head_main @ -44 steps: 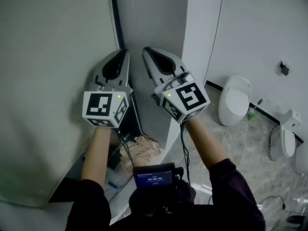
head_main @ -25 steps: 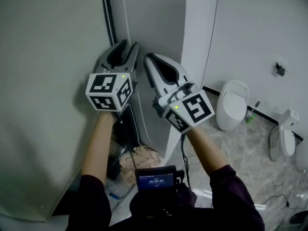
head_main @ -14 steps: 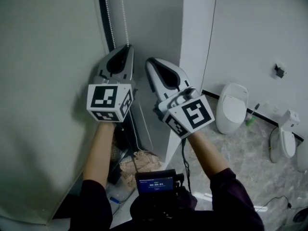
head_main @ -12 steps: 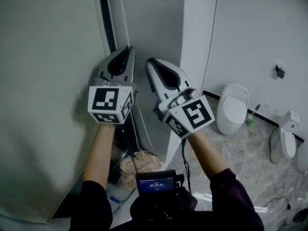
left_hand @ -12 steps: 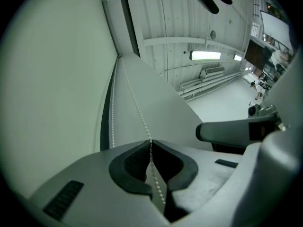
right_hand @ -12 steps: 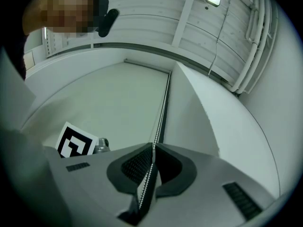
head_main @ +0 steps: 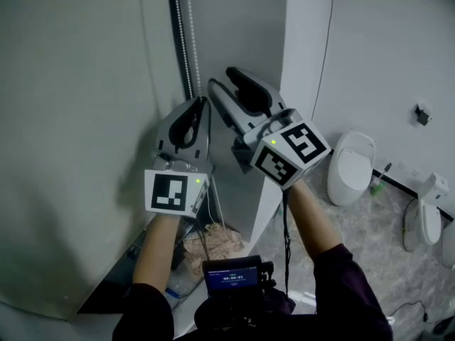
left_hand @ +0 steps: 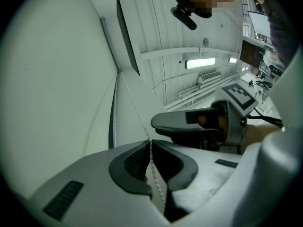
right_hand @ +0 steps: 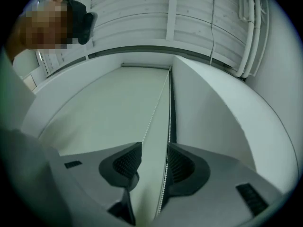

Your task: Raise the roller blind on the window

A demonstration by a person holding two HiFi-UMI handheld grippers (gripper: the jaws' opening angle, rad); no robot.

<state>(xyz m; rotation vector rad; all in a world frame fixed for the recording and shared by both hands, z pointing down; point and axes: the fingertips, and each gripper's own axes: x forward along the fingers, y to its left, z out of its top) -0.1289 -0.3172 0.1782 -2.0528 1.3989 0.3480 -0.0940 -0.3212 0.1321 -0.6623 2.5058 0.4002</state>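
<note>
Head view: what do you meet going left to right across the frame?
Roller blind → left gripper → right gripper → toilet → second white fixture at the right edge.

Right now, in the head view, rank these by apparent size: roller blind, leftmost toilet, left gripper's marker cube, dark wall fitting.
1. roller blind
2. leftmost toilet and left gripper's marker cube: these look alike, and the cube is nearer, so unranked
3. wall fitting

Lowered roller blind (head_main: 78,133), hanging bead chain (head_main: 190,27)
</note>
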